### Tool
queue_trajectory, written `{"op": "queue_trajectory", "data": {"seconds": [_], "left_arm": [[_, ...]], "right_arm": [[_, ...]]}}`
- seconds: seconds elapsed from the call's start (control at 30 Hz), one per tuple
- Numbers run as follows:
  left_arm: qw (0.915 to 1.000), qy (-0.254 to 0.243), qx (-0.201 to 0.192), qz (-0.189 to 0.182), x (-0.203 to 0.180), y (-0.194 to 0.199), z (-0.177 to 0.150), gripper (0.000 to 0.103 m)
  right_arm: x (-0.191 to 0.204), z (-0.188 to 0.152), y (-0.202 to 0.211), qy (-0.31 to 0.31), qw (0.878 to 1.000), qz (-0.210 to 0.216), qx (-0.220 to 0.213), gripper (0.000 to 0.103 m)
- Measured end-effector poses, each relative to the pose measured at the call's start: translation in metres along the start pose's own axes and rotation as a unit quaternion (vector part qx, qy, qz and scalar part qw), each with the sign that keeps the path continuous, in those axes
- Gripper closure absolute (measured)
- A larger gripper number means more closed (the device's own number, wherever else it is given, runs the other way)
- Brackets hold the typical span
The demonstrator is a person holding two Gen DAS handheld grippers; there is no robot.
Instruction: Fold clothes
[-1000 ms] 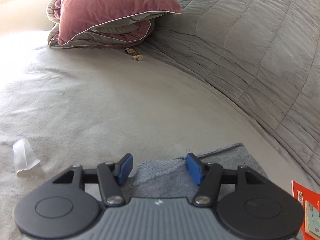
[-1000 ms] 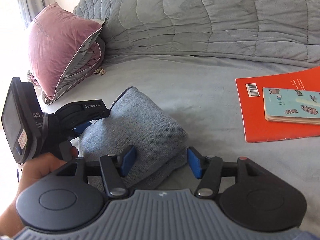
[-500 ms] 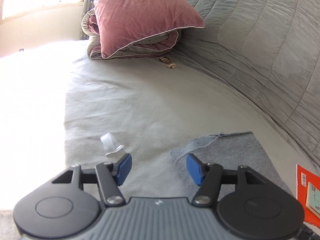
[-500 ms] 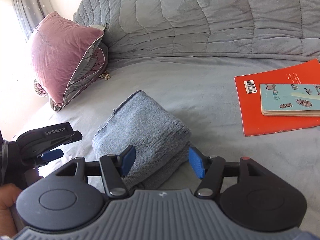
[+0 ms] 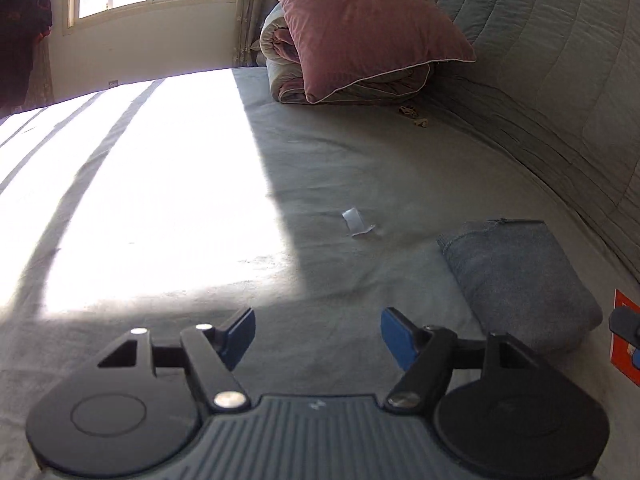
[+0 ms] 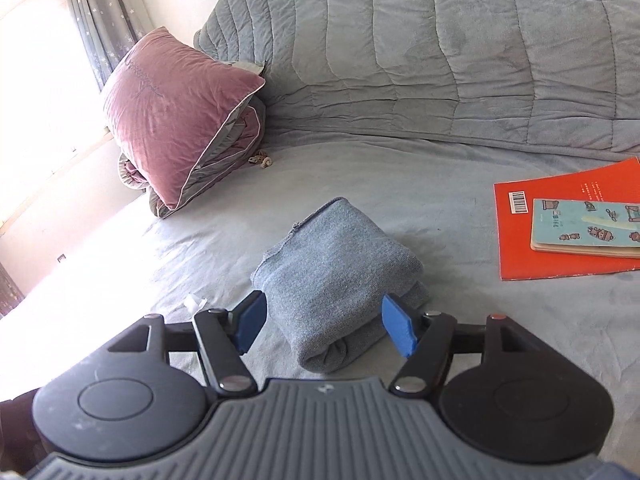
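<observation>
Sunlight fills nine o'clock past the left gripper [image 5: 316, 334], which has swung away, jaws opening on nothing. Folded grey sweater [image 6: 340, 276] lies released on the bed [image 6: 460, 320] at twelve o'clock of the right gripper [image 6: 324, 328], whose jaws are opening, pads clear; the fold seems finished.

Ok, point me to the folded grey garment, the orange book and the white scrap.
folded grey garment [image 6: 340, 264]: right wrist view, on its top face.
orange book [image 6: 516, 256]: right wrist view, on the bare cover's left side.
white scrap [image 5: 355, 222]: left wrist view, on its middle.

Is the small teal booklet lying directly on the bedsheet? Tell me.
No. In the right wrist view the teal booklet rests on top of the orange book, not on the sheet.
</observation>
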State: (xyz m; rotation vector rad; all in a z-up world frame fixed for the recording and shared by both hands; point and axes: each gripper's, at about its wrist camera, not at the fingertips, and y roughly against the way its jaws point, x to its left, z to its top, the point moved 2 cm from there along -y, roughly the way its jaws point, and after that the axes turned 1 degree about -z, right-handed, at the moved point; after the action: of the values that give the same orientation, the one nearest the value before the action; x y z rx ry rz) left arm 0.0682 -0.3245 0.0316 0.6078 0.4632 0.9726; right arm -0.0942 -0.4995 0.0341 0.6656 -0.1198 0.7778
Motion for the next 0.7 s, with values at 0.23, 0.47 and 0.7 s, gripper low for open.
{"op": "queue_trajectory", "data": {"seconds": [0.23, 0.47, 0.7], "left_arm": [[0.9993, 0.019, 0.018, 0.027, 0.05, 0.042, -0.036, 0.017], [0.9978, 0.047, 0.018, 0.043, 0.087, 0.068, -0.054, 0.008], [0.999, 0.038, 0.023, -0.009, 0.074, 0.087, -0.06, 0.001]], "right_arm": [[0.016, -0.017, 0.016, 0.039, 0.999, 0.028, 0.021, 0.03], [0.04, -0.03, 0.032, 0.076, 0.997, 0.024, 0.007, 0.021], [0.038, -0.033, 0.039, 0.072, 0.997, -0.029, 0.0, 0.0]]}}
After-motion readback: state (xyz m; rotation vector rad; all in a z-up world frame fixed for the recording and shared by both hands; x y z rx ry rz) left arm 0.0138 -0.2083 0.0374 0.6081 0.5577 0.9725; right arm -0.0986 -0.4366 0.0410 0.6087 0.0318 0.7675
